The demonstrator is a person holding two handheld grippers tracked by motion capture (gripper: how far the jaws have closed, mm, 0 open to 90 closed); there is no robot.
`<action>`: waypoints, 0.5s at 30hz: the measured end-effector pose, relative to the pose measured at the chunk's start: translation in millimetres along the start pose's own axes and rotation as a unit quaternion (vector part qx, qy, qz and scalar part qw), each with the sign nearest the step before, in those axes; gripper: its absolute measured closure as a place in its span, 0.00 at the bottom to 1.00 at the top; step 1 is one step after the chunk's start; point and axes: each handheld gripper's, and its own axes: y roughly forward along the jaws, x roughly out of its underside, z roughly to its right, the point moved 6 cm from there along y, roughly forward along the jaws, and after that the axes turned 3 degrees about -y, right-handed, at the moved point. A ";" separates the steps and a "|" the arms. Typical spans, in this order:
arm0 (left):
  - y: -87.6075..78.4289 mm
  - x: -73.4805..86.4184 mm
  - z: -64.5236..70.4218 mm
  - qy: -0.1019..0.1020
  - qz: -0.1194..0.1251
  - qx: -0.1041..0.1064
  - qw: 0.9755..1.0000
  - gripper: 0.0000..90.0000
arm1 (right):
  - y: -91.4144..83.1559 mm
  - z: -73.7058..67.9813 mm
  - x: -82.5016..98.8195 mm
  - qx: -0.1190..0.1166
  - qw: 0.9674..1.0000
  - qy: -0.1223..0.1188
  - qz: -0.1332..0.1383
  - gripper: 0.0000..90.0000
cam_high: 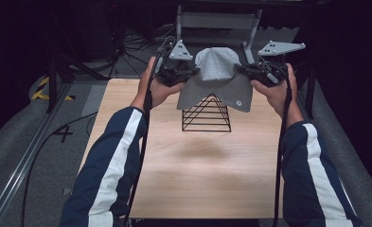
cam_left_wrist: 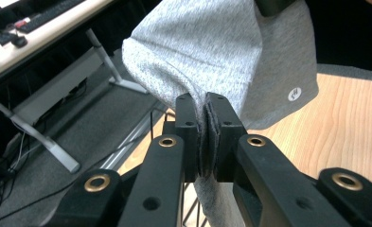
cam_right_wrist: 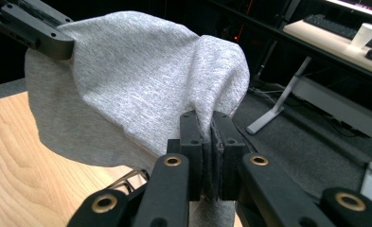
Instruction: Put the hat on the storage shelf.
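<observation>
The left gripper [cam_high: 191, 72] is pressed together on one edge of a soft grey knitted cloth [cam_high: 217, 78], and the right gripper [cam_high: 240, 69] is pinched onto the opposite edge. The cloth is held stretched between them, draped over the apex of a black wire pyramid-shaped rack [cam_high: 207, 113]. The rack is set toward twelve o'clock on the light wooden table [cam_high: 198, 170].

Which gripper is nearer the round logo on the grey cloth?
Right. The right gripper pinches the grey cloth just above the logo; the left gripper holds the opposite edge.
</observation>
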 end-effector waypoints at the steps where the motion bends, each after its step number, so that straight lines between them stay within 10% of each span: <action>1: 1.7 2.7 0.2 -0.003 -0.001 0.001 1.000 0.94 | 1.5 -0.5 1.7 0.000 1.000 -0.001 -0.001 0.94; 15: -14.7 0.4 4.3 -0.012 0.041 0.019 0.999 0.94 | -5.7 -6.1 6.3 -0.007 1.000 -0.006 0.003 0.94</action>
